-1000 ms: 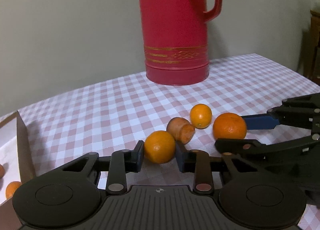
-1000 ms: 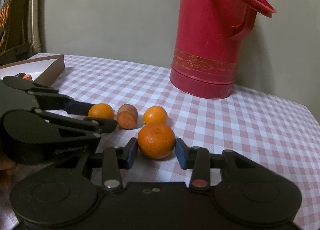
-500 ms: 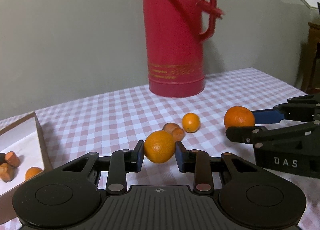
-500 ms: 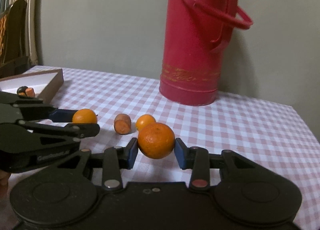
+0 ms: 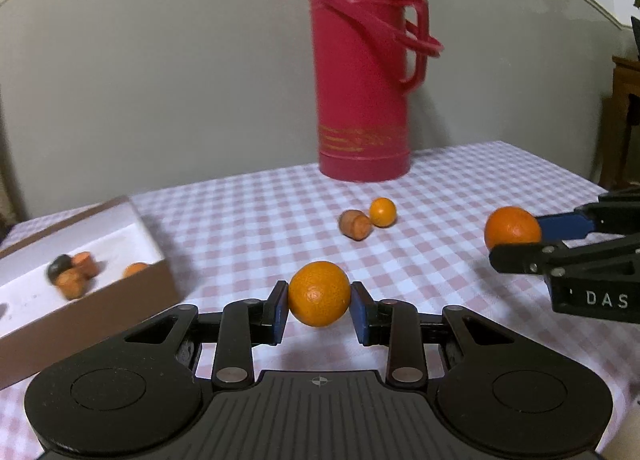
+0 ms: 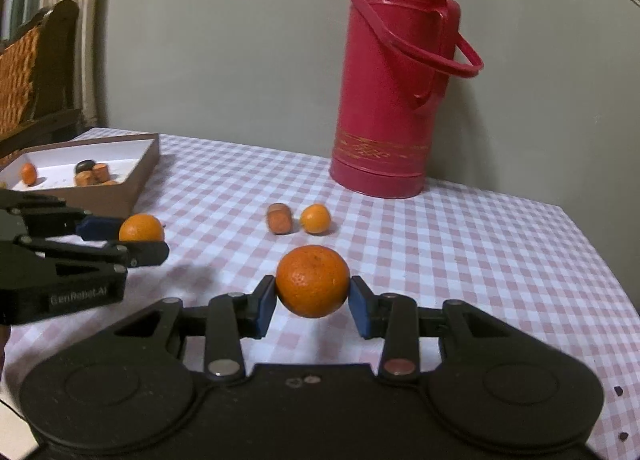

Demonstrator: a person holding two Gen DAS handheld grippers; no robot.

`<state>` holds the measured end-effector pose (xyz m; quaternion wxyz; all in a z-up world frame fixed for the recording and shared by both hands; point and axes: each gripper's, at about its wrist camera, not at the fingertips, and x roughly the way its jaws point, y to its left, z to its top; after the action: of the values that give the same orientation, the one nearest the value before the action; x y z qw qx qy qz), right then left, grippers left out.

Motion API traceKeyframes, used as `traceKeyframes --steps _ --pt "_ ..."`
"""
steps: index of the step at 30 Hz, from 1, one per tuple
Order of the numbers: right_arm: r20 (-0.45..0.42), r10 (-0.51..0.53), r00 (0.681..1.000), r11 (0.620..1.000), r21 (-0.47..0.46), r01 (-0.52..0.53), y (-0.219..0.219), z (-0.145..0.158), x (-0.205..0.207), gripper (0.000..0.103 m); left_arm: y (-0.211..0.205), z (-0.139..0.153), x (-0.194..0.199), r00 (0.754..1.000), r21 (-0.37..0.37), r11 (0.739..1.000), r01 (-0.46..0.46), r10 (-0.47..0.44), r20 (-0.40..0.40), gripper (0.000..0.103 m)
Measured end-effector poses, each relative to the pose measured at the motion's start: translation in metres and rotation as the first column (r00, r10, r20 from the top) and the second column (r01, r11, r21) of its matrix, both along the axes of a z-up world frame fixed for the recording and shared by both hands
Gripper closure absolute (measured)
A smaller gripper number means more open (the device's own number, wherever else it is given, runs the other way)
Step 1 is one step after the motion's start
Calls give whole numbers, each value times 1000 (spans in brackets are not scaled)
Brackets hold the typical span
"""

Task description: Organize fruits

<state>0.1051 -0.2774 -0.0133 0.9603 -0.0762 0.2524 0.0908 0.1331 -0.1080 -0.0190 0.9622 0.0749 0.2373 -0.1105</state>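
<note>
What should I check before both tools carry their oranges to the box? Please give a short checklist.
1. Left tool shut on its orange: ok.
2. Right tool shut on the larger orange: ok.
3. Both oranges lifted off the tablecloth: ok.
4. Bare floor left in the box: ok.
5. Small orange and brown piece lie apart from both tools: ok.
6. Grip firmness: cannot tell.

The checked worktop carried a red flask far beyond the fingers, a small orange touching a brown chunk nearer, a box leftward.
</note>
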Motion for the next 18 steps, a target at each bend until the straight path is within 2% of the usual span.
traceKeyframes --steps 10,18 --pt "46 60 997 998 -6 -60 30 18 -39 72 39 15 -47 997 4 998 -59 59 58 70" --pt "77 153 985 988 -23 -151 66 27 -55 72 71 25 -66 985 -10 991 -136 136 105 70"
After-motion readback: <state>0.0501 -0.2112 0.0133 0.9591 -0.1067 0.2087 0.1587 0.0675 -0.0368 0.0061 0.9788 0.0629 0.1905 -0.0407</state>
